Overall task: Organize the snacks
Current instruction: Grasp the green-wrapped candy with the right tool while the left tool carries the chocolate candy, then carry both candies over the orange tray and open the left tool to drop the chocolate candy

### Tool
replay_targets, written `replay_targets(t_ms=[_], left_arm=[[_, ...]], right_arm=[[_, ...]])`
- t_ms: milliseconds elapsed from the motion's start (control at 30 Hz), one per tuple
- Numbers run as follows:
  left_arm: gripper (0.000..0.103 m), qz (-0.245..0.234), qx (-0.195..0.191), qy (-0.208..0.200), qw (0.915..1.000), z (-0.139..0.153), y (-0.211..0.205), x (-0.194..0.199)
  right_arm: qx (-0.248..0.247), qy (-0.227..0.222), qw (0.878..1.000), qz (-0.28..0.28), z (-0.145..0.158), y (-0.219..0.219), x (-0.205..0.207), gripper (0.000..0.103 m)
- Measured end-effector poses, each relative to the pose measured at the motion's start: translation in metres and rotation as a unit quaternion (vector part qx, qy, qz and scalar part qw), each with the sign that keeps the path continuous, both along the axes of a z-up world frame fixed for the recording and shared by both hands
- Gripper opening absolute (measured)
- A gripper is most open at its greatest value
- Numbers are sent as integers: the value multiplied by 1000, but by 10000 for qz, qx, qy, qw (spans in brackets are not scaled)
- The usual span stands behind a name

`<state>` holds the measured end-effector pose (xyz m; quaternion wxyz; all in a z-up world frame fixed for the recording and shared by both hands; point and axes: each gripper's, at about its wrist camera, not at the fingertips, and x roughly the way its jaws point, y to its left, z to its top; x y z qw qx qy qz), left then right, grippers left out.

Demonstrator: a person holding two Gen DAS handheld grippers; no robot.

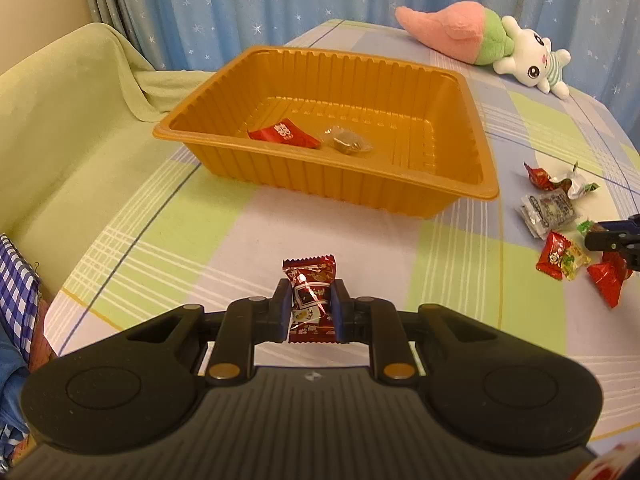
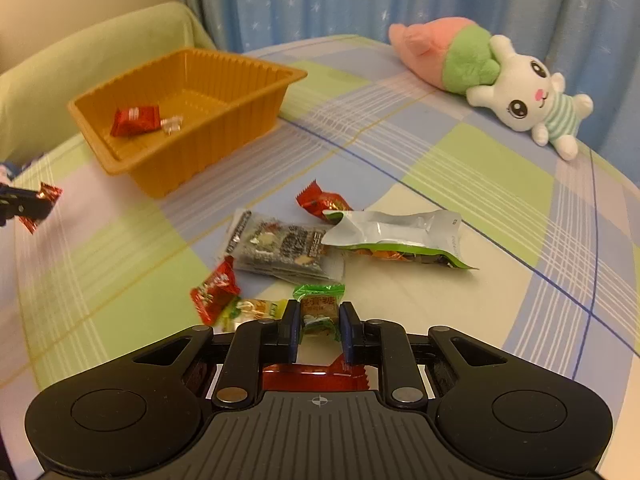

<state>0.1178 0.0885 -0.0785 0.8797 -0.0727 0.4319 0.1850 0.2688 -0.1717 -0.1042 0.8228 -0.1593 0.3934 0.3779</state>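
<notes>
An orange tray (image 1: 256, 162) (image 2: 224, 136) stands on the checked tablecloth and holds a red packet (image 1: 285, 134) (image 2: 134, 120) and a clear-wrapped sweet (image 1: 347, 142). My left gripper (image 1: 310, 295) is shut on a dark red candy (image 1: 310, 280), held above the cloth in front of the tray. My right gripper (image 2: 319, 313) has its jaws around a green-wrapped candy (image 2: 318, 308), pads touching its sides, among a pile of loose snacks. The left gripper with its candy (image 2: 40, 204) shows at the far left of the right wrist view.
Loose snacks lie right of the tray: a grey packet (image 2: 280, 248), a silver-green pouch (image 2: 396, 236), red candies (image 2: 214, 290) (image 2: 322, 202), a yellow candy (image 2: 254, 310). A plush rabbit (image 2: 516, 96) lies at the back. A green-covered sofa (image 1: 60, 120) stands left.
</notes>
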Motion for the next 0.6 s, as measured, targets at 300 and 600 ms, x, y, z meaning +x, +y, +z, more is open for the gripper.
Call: replay_targets(t_ms=[300, 600], left_arm=[[18, -48, 18, -236, 9997, 20, 14, -7], [18, -301, 16, -598, 9978, 50, 36, -3]], right_arm=[[412, -11, 9984, -389, 30, -5, -20, 21], [859, 119, 9945, -581, 56, 19, -40, 21]])
